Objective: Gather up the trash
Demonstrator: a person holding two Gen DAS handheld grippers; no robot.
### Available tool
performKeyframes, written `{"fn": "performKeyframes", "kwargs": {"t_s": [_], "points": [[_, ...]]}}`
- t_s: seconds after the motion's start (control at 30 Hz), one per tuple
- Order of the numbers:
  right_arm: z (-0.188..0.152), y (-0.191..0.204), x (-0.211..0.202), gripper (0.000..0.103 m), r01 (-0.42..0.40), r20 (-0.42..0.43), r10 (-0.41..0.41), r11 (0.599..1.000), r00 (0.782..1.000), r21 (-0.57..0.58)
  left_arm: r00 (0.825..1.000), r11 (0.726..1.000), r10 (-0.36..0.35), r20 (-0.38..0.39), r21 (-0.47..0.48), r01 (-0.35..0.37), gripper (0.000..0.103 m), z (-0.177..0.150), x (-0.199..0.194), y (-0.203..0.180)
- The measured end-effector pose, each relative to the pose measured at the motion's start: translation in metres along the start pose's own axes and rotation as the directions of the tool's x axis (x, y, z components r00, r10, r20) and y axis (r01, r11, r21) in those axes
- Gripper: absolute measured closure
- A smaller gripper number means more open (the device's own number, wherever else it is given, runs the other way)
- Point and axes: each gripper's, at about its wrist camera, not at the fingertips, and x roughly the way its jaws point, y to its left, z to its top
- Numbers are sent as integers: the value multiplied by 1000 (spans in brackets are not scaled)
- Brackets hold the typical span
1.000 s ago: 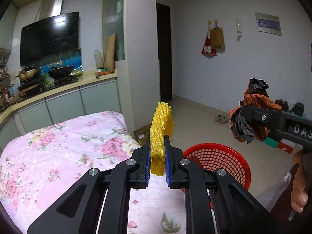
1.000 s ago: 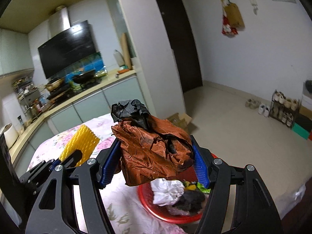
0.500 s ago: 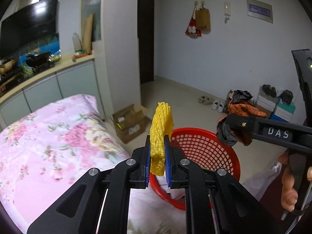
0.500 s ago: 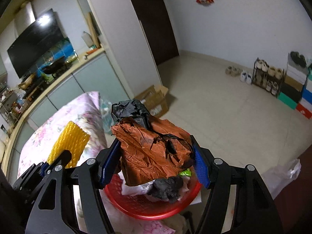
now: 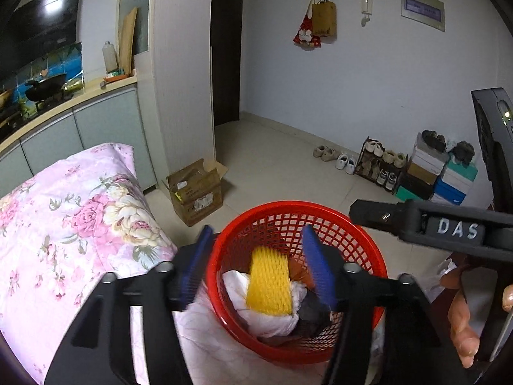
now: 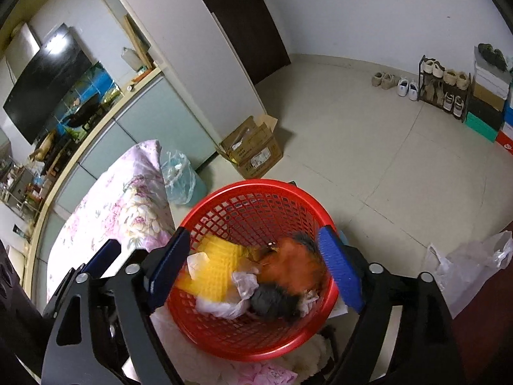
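Note:
A red mesh basket (image 5: 359,243) (image 6: 243,205) stands beside the bed, below both grippers. My left gripper (image 5: 256,266) is open above it; the yellow foam net (image 5: 269,285) (image 6: 221,272) lies in the basket on white crumpled trash (image 5: 272,317). My right gripper (image 6: 256,269) is open over the basket; the orange and black crumpled wrapper (image 6: 295,266), blurred, sits inside it. The right gripper's finger (image 5: 416,224) crosses the left wrist view.
A bed with a pink floral cover (image 5: 64,224) lies to the left. A cardboard box (image 5: 195,192) and a small bin with a plastic liner (image 6: 179,176) stand on the tiled floor. A shoe rack (image 5: 381,163) stands by the far wall. A plastic bag (image 6: 465,266) lies at the right.
Both grippers opened over the basket. The yellow foam net and the orange wrapper dropped from the grippers into the basket.

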Motion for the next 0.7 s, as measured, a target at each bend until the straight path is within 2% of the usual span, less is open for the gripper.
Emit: {"fn": "performKeyframes", "kwargs": {"t_s": [0.03,0.23,0.47,0.7], "points": [[1,0,-1,22,-1,5,1,1000,1000,3,1000,1000,1,2,-5,-1,34,1,-1,1],[1,1,-11,22,3,44,-3,1000,999,1,999,999,33,40,-42,-32,22,1,-18,11],[-2,13,-22,17,-14,111,19,999,994,-45,992,993,99,84,-70,-93,19,0,-39,26],[-8,34,-38,11,-40,199,65,991,978,-127,974,986,166,153,-51,-159,15,-7,-71,30]]}}
